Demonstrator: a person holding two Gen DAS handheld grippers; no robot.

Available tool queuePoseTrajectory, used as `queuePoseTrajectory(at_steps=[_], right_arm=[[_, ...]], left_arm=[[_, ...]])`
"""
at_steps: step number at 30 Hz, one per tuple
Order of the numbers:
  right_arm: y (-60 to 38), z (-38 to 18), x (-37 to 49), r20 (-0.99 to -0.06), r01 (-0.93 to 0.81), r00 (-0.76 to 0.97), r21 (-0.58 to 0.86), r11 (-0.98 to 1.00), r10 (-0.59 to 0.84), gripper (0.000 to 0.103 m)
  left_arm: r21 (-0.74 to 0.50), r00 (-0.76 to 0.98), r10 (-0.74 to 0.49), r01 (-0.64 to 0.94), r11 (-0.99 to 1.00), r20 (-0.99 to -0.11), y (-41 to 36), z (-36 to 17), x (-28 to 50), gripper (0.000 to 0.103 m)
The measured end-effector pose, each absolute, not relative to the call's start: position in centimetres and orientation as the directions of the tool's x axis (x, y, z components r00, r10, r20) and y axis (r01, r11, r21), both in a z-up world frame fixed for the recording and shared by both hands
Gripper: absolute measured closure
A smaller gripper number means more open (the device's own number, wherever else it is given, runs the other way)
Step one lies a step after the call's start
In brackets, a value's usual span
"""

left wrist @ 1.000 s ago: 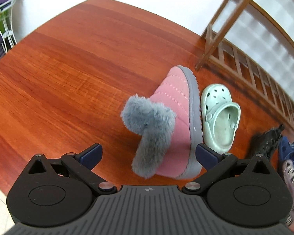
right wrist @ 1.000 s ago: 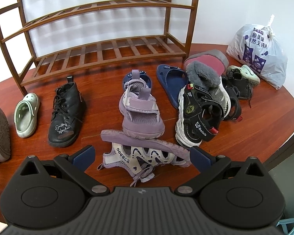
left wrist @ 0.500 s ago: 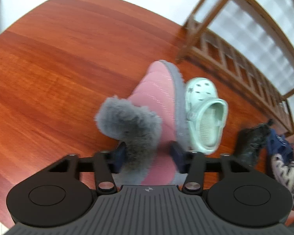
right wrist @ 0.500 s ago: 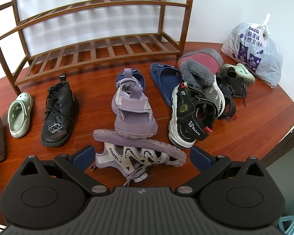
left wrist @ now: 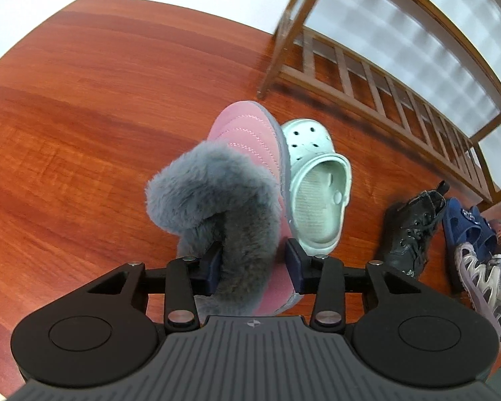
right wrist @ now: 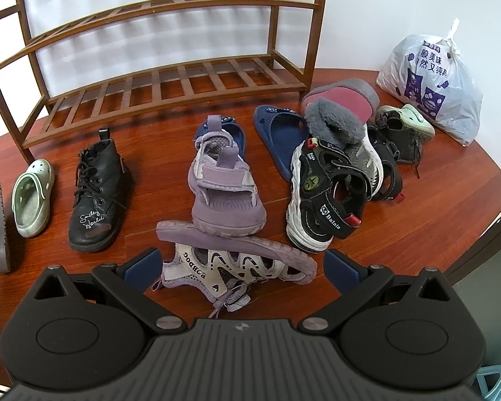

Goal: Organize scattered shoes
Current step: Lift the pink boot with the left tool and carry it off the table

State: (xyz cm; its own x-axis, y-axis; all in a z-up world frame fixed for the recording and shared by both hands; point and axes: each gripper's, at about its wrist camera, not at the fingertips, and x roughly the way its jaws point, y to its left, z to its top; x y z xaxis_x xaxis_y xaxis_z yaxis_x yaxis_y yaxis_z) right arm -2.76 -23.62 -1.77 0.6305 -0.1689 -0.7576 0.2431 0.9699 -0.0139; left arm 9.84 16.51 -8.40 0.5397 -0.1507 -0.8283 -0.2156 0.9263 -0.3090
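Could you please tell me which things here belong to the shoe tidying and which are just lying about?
Job:
left claw, shut on pink boot
right claw, open
green clog
black boot
purple sandals
blue slides
black sandals
rack

Lying about:
plastic bag

Loads of bare wooden floor left of the pink boot; mint clog crowds its right; shoe rack shelves clear.
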Motion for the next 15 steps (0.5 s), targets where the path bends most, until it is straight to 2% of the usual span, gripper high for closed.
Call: queuePoseTrajectory(at_steps=[6, 15], right_arm=[[-24.0, -1.8, -2.8, -0.757, 0.252, 0.630, -0.011, 0.968, -0.173, 0.000], [-24.3, -2.0, -2.7, -0.764, 0.261, 0.623, 0.000, 0.965, -0.168, 0.000]], left_arm=[[-0.296, 0.530, -0.152, -0.197, 0.935, -0.834, 15.1, -8.5, 10.5, 0.072], [-0.256, 0.494, -0.133, -0.191, 0.948, -0.859, 15.1, -8.1, 10.0, 0.073]])
